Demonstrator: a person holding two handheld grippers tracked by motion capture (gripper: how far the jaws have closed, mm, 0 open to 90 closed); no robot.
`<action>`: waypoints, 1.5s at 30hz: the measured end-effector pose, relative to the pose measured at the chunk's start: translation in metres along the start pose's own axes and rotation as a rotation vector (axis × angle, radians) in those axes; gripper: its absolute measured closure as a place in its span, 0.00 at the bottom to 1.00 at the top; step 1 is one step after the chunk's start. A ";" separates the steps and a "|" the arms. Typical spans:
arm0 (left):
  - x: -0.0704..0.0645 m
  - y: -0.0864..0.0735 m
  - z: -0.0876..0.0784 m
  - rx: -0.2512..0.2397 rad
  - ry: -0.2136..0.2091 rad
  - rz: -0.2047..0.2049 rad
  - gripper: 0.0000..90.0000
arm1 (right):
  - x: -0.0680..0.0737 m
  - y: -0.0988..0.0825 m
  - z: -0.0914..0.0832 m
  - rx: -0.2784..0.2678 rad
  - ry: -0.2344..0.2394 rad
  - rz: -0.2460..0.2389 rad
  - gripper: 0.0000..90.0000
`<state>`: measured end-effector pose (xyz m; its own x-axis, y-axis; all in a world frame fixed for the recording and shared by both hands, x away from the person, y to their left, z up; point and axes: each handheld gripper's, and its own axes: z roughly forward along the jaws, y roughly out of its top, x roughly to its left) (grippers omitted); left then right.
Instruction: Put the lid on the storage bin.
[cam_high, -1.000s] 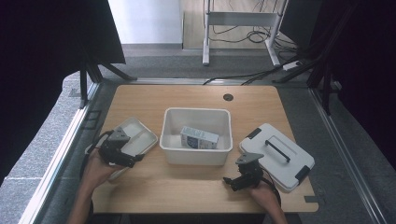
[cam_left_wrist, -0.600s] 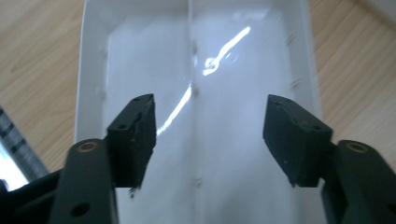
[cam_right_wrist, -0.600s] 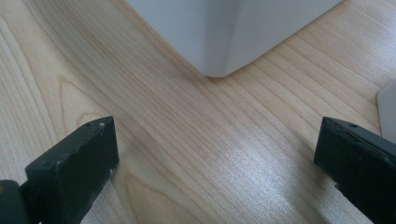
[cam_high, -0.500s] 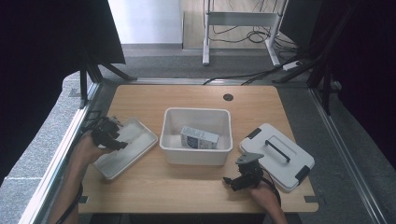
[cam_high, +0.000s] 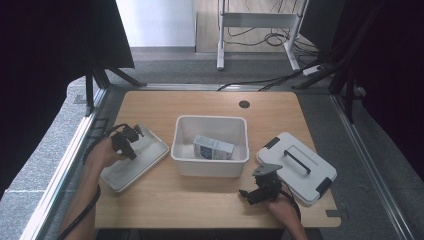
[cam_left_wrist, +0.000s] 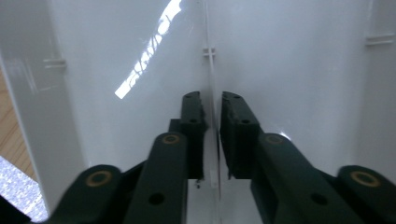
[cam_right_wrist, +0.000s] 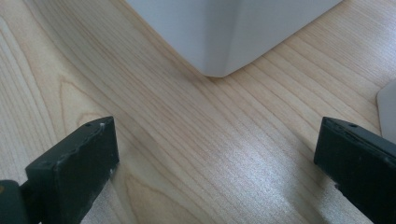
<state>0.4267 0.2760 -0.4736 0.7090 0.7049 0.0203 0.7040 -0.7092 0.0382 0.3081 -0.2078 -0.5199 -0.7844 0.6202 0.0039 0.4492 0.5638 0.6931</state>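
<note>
left hand-held gripper just closed, pinching the white tray's rim.

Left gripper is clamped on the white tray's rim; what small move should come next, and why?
Probably a short lift of the shallow white plastic tray. The left gripper has just been closing and its jaws pinch the thin rim at the far corner, while the tray lies flat on the wooden table.

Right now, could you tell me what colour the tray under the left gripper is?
White tray; clearest in the high view.
</note>
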 end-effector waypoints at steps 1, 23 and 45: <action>-0.001 0.002 0.001 0.006 0.003 0.010 0.95 | 0.000 0.000 0.000 0.000 0.000 0.000 0.00; -0.001 -0.003 -0.066 -0.009 0.011 0.282 0.99 | 0.000 0.000 0.000 0.000 0.000 0.000 0.00; -0.034 0.029 -0.152 -0.082 0.023 0.588 0.99 | 0.000 0.000 0.000 -0.002 -0.002 0.001 0.00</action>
<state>0.4168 0.2332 -0.3208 0.9774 0.1945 0.0831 0.1869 -0.9782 0.0908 0.3082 -0.2077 -0.5200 -0.7834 0.6216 0.0034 0.4490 0.5620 0.6946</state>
